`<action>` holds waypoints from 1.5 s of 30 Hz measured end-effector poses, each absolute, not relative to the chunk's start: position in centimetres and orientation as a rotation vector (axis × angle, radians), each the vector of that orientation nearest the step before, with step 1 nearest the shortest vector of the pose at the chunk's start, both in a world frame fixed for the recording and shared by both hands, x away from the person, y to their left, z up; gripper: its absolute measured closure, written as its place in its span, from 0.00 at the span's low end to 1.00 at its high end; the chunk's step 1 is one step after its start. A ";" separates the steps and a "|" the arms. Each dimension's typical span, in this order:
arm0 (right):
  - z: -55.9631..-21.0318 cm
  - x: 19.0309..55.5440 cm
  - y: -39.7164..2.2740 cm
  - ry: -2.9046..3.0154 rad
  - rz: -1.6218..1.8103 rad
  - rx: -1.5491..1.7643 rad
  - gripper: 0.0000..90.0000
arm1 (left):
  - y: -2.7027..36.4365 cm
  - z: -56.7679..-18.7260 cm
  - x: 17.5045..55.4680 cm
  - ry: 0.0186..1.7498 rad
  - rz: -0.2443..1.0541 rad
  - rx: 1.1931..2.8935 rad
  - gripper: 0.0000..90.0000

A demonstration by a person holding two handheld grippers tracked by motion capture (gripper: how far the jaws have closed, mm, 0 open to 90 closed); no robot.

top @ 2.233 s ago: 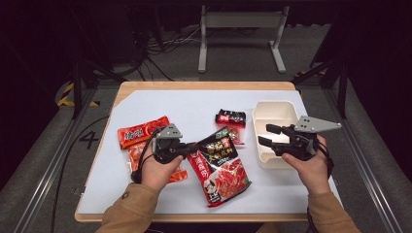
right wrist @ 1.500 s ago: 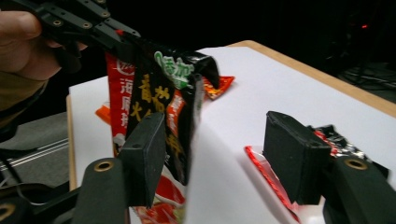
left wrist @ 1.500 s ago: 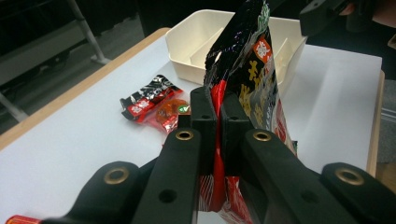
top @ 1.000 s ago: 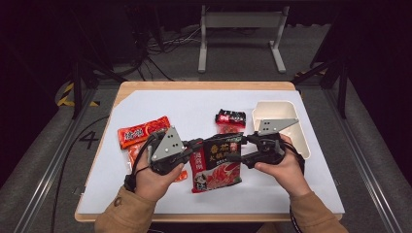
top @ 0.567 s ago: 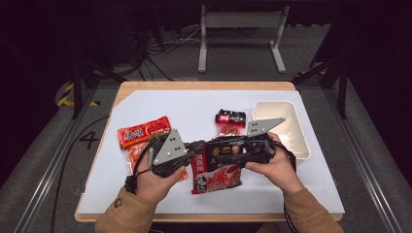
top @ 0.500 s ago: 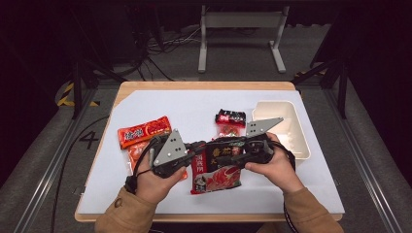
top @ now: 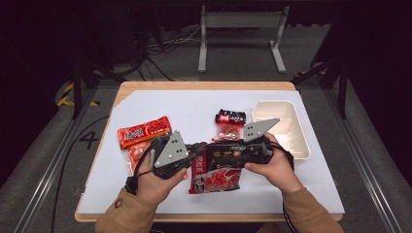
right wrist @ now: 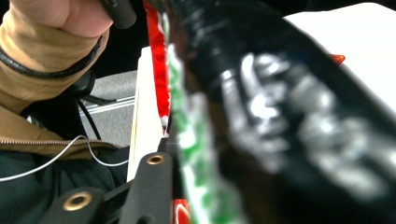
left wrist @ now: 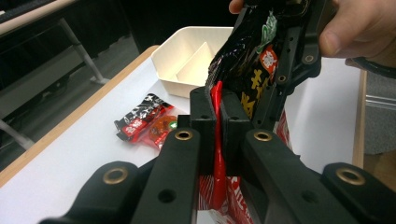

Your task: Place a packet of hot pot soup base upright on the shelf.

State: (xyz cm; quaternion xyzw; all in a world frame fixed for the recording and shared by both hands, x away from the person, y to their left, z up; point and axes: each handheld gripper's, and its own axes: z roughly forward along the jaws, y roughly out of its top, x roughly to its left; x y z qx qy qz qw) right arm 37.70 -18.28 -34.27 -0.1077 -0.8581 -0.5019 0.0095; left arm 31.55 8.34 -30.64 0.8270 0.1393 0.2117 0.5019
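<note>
Raised off the table, snack packet (top: 217, 165) hangs between both claws — left claw (left wrist: 217, 116) clamped.

A glossy red-and-black snack bag (top: 216, 167) sits just below the table's centre, toward six o'clock, its black printed top lifted and its red side seam pinched upright.
</note>
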 end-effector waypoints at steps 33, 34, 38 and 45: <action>-27.7 39.7 -21.7 -2.853 -1.584 -0.395 0.94 | 12.4 -30.4 33.4 0.498 0.387 1.899 0.37; -27.5 39.8 -21.8 -2.856 -1.588 -0.400 0.94 | 12.6 -30.5 33.5 0.516 0.386 1.904 0.36; -26.6 40.4 -22.8 -2.871 -1.602 -0.425 0.94 | 13.1 -30.7 33.8 0.548 0.386 1.917 0.33; -25.4 41.7 -24.7 -2.922 -1.623 -0.481 0.94 | 14.0 -31.0 34.2 0.579 0.395 1.926 0.30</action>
